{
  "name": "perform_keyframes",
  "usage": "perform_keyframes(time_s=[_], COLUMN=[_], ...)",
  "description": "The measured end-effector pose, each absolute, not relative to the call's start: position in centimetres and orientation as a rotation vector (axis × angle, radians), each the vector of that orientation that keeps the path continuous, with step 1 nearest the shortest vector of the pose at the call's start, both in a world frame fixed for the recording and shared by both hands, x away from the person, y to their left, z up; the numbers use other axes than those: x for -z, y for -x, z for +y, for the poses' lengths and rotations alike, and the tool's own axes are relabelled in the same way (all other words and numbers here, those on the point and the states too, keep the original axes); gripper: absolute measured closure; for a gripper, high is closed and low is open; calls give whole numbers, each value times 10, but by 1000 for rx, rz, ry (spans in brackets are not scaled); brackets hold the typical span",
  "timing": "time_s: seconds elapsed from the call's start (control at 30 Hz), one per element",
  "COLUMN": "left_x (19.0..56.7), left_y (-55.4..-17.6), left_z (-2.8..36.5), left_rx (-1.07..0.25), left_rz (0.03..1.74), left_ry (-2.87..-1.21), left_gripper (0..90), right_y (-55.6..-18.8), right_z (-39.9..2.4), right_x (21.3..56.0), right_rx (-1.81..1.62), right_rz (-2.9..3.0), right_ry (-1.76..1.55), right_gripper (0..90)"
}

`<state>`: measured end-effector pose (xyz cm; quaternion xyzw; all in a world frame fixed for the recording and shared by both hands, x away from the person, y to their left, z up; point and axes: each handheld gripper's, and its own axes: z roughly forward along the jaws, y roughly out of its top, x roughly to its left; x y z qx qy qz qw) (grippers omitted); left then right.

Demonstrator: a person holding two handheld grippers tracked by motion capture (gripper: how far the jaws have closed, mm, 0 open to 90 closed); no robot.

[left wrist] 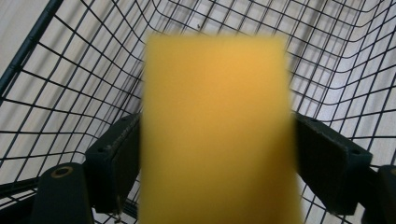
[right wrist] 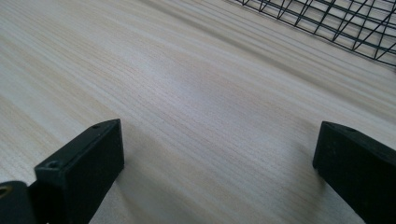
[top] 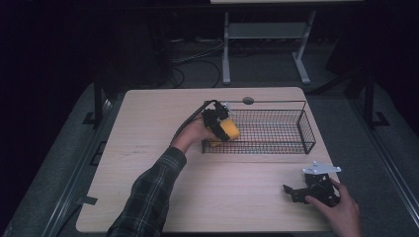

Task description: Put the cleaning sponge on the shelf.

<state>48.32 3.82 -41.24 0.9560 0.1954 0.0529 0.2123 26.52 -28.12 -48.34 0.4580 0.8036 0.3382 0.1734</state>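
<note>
A yellow sponge [top: 228, 130] is clamped in my left gripper [top: 220, 126] over the left end of the black wire basket [top: 276, 143]. In the left gripper view the sponge [left wrist: 217, 130] is a blurred yellow block between both jaws, with the basket's mesh [left wrist: 70, 84] behind and below it. My right gripper [top: 299, 192] rests low at the table's near right corner, held by a hand, jaws wide apart. In the right gripper view its fingers [right wrist: 81, 168] stand far apart over bare wood with nothing between them.
The light wooden table [top: 148, 148] carries the basket at its middle right. A corner of the basket [right wrist: 345, 23] shows at the top right of the right gripper view. A round cable hole [top: 248, 100] sits at the table's far edge. Cables and a desk frame [top: 267, 44] lie on the floor beyond.
</note>
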Motion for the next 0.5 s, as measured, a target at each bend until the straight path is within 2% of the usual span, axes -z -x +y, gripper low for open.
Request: perform_keyframes(time_s=[0.5], left_x=[398], left_y=[-482], left_z=[46], left_rx=[-150], left_rz=[557], left_ry=[-2573], left_gripper=[182], right_y=[-265], right_z=[-281], right_x=[484], right_rx=[-960], right_rz=[2278], right_ry=[-1298], right_gripper=[14])
